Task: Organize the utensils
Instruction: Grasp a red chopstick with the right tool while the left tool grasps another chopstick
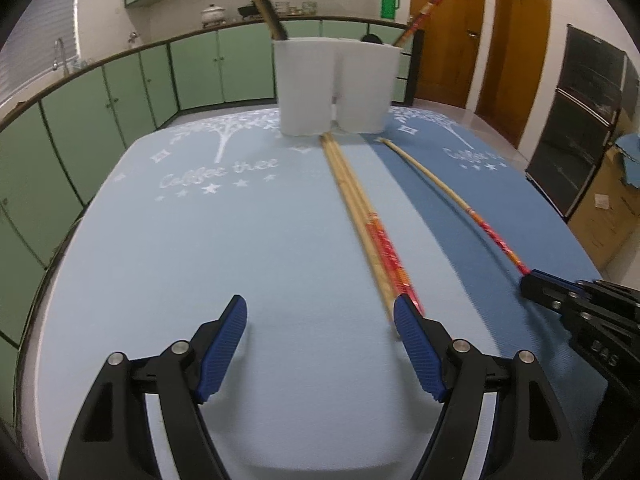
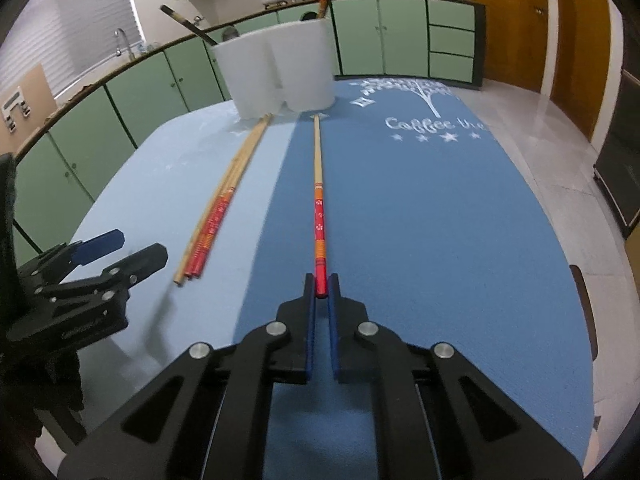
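White holder (image 1: 335, 86) has chopsticks (image 1: 267, 4) standing in both compartments.

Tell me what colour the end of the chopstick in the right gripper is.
Red with orange bands, on the chopstick; the right wrist view shows it best.

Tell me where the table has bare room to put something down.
Free: the light blue mat left of the chopstick bundle, and the dark blue mat right of the single chopstick held in the right gripper. Crowded: the strip between bundle and single chopstick, and the far end by the white holder.
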A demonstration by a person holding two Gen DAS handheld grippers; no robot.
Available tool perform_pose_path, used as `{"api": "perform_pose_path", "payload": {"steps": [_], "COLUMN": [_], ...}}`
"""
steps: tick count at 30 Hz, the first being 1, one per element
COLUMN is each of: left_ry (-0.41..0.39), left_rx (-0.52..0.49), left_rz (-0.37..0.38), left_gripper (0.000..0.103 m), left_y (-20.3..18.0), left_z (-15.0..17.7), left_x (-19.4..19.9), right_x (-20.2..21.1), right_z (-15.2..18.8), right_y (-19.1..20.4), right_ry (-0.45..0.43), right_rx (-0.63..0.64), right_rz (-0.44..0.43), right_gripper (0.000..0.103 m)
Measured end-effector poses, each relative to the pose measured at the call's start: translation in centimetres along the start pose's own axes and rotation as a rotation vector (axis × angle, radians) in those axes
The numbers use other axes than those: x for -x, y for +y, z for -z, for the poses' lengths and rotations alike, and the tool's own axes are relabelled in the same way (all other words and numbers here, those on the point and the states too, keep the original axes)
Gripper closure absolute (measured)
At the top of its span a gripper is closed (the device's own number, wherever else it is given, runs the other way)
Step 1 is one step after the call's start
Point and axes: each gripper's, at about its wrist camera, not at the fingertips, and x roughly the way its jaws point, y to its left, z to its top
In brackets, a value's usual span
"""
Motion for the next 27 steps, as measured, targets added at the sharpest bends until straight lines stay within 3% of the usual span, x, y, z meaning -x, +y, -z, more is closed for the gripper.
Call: {"api": "perform_pose_path", "payload": {"steps": [7, 14, 17, 22, 25, 27], "left_ry": [0.064, 0.057, 0.045, 0.053, 0.058, 0.055], "left_rx": [-0.033, 0.035, 0.08, 0.054, 0.041, 0.041], "left_rz": [0.002, -0.064, -0.055, -0.056, -0.056, -0.059], "left_gripper": [0.027, 0.026, 0.026, 0.027, 0.028, 0.035], "left_y": [-1.2, 0.7, 1.9, 1.2, 0.6, 0.5], "left_z": [0.5, 0.5, 0.6, 0.5, 0.3, 0.2], "left_x": [-1.3, -1.1, -0.7, -1.0, -1.3, -1.3], "right_x": [-0.4, -0.4, -0.4, -0.4, -0.6, -0.7], "right_z": [0.0, 0.1, 0.2, 0.3, 0.2, 0.1], "right_y": [-0.4, -0.1, 0.0, 0.4, 0.3, 0.3], "right_ry": [0.012, 0.014, 0.015, 0.014, 0.016, 0.017], "right_rx": [-0.015, 0.009, 0.018, 0.038, 0.037, 0.034], "right_rz": [-0.01, -0.012, -0.02, -0.015, -0.017, -0.021], "right_gripper": [0.098, 0.096, 0.093, 0.088, 0.088, 0.088]}}
